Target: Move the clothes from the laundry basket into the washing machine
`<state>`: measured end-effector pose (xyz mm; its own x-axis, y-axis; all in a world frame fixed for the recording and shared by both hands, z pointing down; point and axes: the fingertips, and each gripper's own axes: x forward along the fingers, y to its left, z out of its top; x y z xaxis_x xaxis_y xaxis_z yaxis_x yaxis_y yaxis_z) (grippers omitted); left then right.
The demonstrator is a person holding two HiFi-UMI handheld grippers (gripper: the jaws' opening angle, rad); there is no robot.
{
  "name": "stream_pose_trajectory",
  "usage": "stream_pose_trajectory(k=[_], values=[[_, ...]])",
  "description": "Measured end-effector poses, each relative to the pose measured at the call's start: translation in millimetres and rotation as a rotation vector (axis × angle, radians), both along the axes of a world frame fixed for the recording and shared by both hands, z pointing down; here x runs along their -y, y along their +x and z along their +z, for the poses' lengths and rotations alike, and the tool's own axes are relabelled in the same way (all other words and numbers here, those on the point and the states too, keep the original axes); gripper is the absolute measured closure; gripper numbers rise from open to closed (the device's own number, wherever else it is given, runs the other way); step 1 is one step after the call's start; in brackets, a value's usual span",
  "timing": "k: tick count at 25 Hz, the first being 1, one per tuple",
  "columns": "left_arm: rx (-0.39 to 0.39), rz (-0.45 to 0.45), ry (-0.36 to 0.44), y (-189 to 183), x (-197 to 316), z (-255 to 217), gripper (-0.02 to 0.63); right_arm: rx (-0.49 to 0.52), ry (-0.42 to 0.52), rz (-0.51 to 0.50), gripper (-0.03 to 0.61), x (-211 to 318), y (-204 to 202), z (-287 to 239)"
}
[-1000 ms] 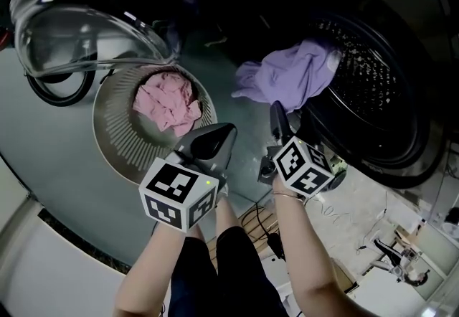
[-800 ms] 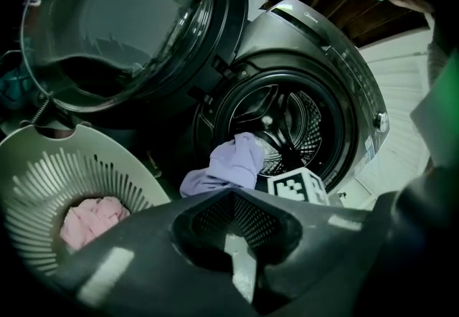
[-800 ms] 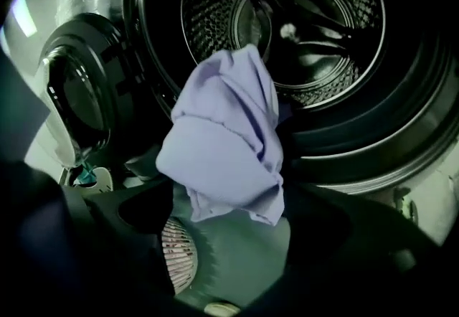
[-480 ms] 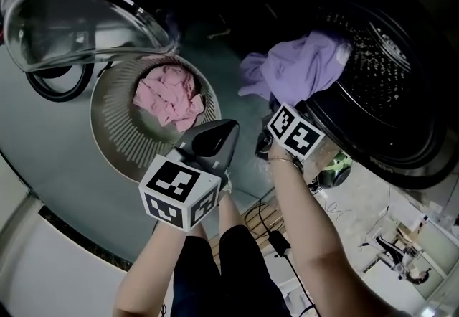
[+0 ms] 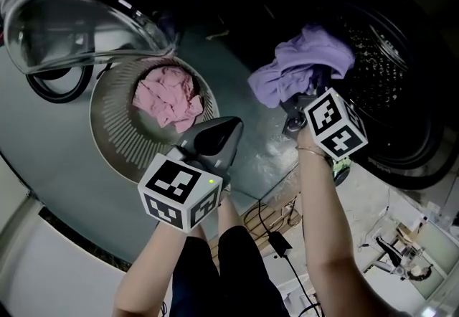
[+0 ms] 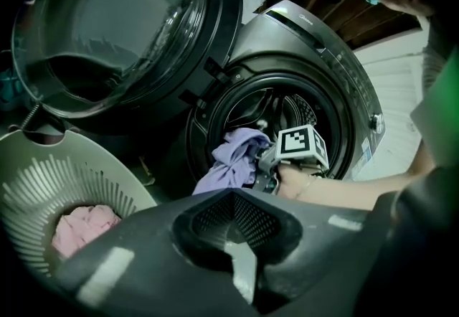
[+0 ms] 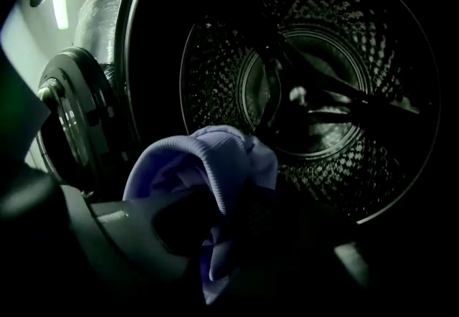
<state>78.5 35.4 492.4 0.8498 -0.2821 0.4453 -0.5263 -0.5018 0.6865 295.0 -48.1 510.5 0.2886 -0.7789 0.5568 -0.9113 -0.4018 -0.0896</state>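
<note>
The purple cloth [image 5: 305, 64], crumpled, hangs at the mouth of the washing machine [image 5: 401, 158], clenched in the right claw [image 5: 295, 103], whose jaws have just been closing on it.

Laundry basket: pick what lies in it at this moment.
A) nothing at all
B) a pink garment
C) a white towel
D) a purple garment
B: a crumpled pink garment lies on the bottom of the laundry basket, while the purple garment hangs at the mouth of the washing machine's drum.
</note>
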Motion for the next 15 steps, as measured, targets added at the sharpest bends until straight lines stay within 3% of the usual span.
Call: stream_pose_trajectory(k=[6, 10, 15], values=[[-0.002, -0.016, 0.012, -1, 10, -3, 0.604, -0.070, 0.057, 0.012, 0.485, 35, 40, -25], [-0.005, -0.011, 0.019, 1, 12, -4, 0.604, 0.008, -0.031, 0.055, 0.331, 37, 58, 7], [-0.007, -0.004, 0.014, 8, 6, -4, 0.604, 0.079, -0.090, 0.102, 0.282, 24, 66, 25]])
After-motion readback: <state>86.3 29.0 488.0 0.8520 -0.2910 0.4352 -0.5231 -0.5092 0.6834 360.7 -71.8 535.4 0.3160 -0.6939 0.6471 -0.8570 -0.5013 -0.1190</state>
